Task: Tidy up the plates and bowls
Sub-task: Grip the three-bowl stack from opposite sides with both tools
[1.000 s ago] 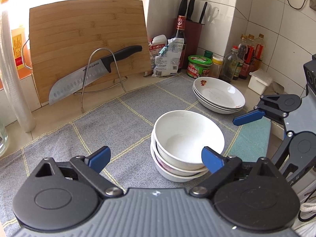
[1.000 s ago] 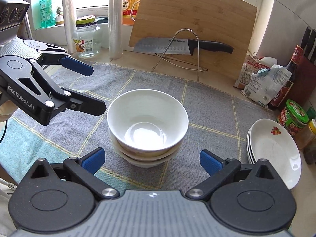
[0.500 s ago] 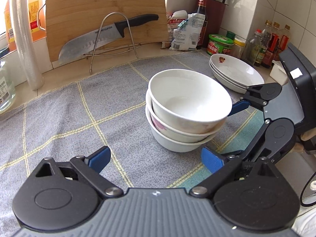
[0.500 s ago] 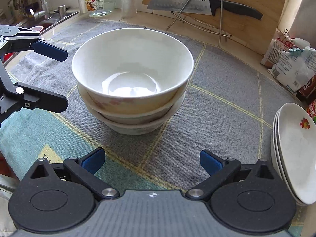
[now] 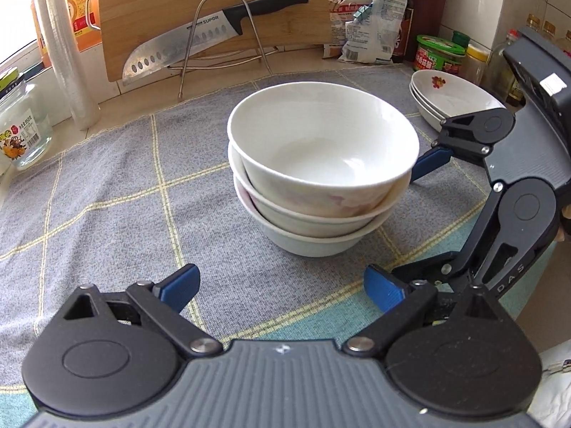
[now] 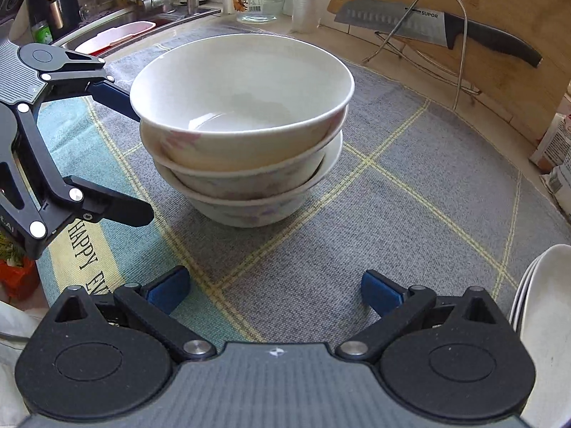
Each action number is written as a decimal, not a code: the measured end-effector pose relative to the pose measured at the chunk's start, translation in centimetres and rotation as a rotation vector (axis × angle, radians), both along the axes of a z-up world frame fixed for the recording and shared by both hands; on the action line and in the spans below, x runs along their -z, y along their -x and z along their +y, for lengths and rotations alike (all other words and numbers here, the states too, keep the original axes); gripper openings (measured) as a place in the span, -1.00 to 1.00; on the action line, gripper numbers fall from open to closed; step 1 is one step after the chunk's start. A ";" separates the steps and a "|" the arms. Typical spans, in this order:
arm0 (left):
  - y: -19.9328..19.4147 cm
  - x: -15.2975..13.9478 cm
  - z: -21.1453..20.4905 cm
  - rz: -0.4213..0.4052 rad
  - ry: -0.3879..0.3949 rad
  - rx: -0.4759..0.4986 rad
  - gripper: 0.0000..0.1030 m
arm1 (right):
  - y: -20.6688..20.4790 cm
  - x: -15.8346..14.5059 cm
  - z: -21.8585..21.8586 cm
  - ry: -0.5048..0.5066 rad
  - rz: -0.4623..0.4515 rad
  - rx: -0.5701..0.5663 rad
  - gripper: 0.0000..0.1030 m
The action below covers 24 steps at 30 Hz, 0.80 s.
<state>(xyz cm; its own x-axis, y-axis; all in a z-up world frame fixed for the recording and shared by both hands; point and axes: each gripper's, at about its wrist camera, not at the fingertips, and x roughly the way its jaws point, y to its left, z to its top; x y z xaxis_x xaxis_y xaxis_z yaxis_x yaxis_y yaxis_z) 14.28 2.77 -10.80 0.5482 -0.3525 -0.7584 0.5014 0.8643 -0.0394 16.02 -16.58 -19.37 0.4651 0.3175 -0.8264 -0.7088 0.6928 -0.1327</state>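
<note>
A stack of three white bowls [image 5: 321, 174] stands on the grey checked cloth [image 5: 107, 192]; it also shows in the right wrist view [image 6: 242, 132]. A stack of white plates [image 5: 449, 100] with a red flower print lies at the far right, and its edge shows in the right wrist view [image 6: 542, 321]. My left gripper [image 5: 282, 285] is open and empty, low, just in front of the bowls. My right gripper [image 6: 274, 287] is open and empty, also low before the bowls. Each gripper sees the other beside the stack, the right one [image 5: 499, 192] and the left one [image 6: 53, 142].
A bamboo cutting board [image 5: 214, 3] leans at the back with a knife [image 5: 214, 32] on a wire rack [image 5: 228, 35]. A glass jar [image 5: 21, 132] and plastic roll [image 5: 64, 53] stand at left. Jars, bottles and bags [image 5: 374, 25] crowd the back right. A sink [image 6: 117, 32] lies beyond the cloth.
Both grippers have dropped lower and closer to the bowl stack, which now looms larger and is seen more from the side. Both stay open. The bowls and plates have not moved.
</note>
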 end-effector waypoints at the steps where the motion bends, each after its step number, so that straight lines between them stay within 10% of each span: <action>1: -0.2 0.3 -0.2 0.005 -0.007 0.009 0.90 | 0.0 0.0 -0.1 -0.002 -0.003 -0.007 1.00; 24: -3.5 2.3 0.0 -0.077 0.037 0.362 1.00 | 0.4 0.1 0.0 -0.027 -0.032 0.024 1.00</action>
